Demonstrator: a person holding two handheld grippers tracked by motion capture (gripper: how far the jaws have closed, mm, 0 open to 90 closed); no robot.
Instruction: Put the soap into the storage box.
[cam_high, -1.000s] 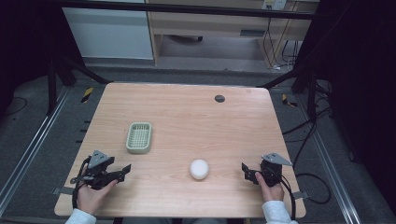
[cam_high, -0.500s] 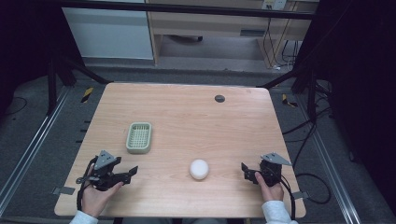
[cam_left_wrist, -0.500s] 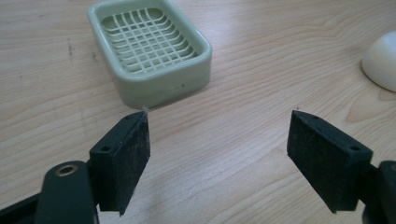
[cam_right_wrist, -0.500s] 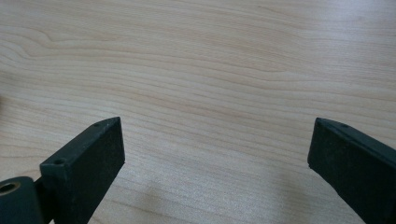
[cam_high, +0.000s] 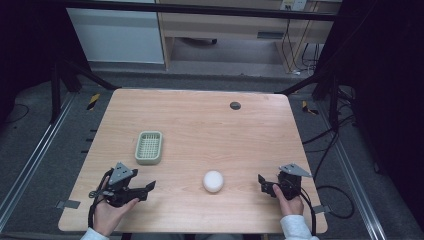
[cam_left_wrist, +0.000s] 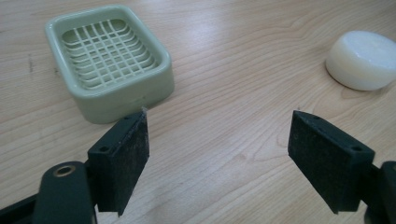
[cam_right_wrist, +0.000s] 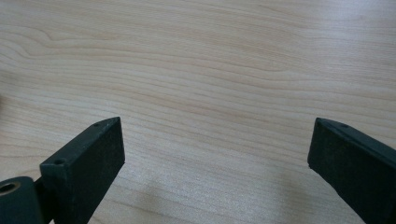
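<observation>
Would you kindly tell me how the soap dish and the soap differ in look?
The soap dish is pale green, the soap white. The dish is a rounded rectangle, the soap a round puck. The dish is hollow with a grid floor, the soap solid and smooth. Both rest flat on the table, apart from each other.

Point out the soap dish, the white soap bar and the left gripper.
soap dish (cam_high: 149, 147), high view, on the middle of its grid floor.
white soap bar (cam_high: 213, 181), high view, on its top face.
left gripper (cam_high: 148, 186), high view, midway between its two open fingertips.
</observation>
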